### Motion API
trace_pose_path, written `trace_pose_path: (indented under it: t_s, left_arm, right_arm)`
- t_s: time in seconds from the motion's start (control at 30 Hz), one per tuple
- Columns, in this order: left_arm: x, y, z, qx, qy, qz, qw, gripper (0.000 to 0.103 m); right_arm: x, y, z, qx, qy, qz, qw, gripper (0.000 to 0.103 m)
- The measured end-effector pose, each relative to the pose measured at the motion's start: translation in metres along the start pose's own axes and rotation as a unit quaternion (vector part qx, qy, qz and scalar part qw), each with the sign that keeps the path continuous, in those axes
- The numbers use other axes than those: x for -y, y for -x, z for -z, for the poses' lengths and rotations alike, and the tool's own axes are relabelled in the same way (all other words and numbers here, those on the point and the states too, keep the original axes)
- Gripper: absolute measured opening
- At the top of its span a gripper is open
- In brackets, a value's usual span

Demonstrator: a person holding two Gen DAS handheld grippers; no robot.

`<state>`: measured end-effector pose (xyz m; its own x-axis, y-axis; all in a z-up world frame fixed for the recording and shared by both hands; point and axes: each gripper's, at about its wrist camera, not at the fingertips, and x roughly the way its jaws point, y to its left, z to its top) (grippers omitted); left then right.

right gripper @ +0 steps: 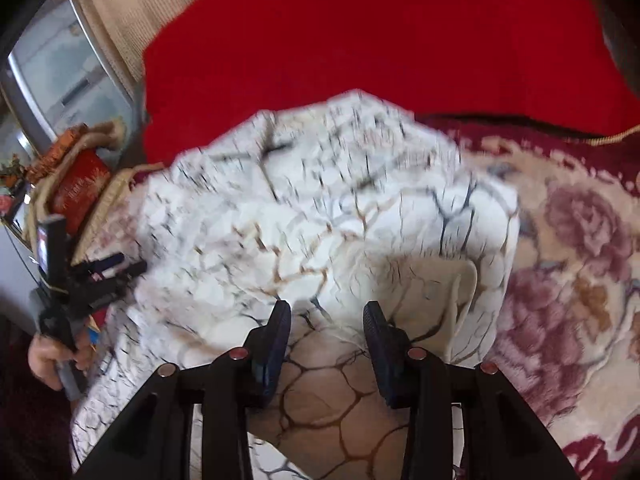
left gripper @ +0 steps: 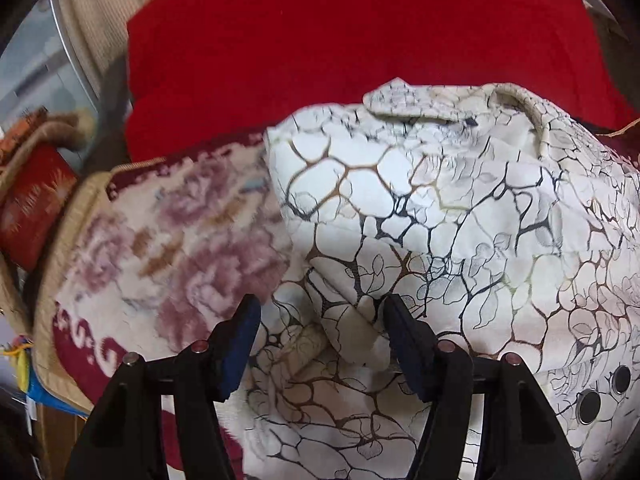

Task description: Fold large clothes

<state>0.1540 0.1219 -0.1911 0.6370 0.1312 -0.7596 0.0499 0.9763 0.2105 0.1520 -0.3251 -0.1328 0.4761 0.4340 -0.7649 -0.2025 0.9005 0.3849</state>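
A large white garment (left gripper: 460, 216) with a black and gold crackle print lies bunched on a floral blanket (left gripper: 168, 240). Its collar (left gripper: 404, 100) sits at the far side, and dark snap buttons (left gripper: 590, 406) show at the lower right. My left gripper (left gripper: 320, 332) is open, its fingers on either side of a fold of the garment. In the right wrist view the garment (right gripper: 312, 216) is blurred. My right gripper (right gripper: 326, 334) is open over the garment's near edge. The left gripper (right gripper: 108, 272), held by a hand, shows at the garment's left edge.
A red cushion (left gripper: 340, 40) stands behind the garment, also seen in the right wrist view (right gripper: 380, 32). A red box (left gripper: 32, 200) and clutter sit at the left. A window (right gripper: 68, 76) is at the upper left. The floral blanket (right gripper: 572, 260) extends to the right.
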Motion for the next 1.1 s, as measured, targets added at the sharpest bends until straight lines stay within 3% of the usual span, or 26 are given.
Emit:
trace_pose_path:
  t_s: [0.17, 0.23, 0.33, 0.83, 1.1]
  left_arm:
    - [-0.006, 0.027, 0.001, 0.046, 0.007, -0.029, 0.9985, 0.066]
    - [-0.01, 0.034, 0.0, 0.062, 0.012, -0.036, 0.9974, 0.066]
    - [-0.014, 0.046, 0.0, 0.08, 0.019, -0.046, 0.9955, 0.066]
    - [-0.018, 0.08, -0.004, 0.122, 0.023, -0.081, 0.9889, 0.066]
    - [-0.013, 0.086, -0.008, 0.136, 0.013, -0.093, 0.9863, 0.066]
  right_arm:
    - [-0.006, 0.008, -0.002, 0.032, 0.012, 0.0, 0.999, 0.042]
    - [0.003, -0.005, -0.002, 0.012, 0.001, 0.005, 1.0, 0.042]
    - [0.013, -0.045, 0.004, -0.052, -0.019, 0.019, 0.998, 0.042]
    - [0.006, -0.039, 0.003, -0.028, -0.007, 0.029, 0.999, 0.042]
    - [-0.001, -0.023, -0.002, 0.016, 0.002, 0.012, 1.0, 0.042]
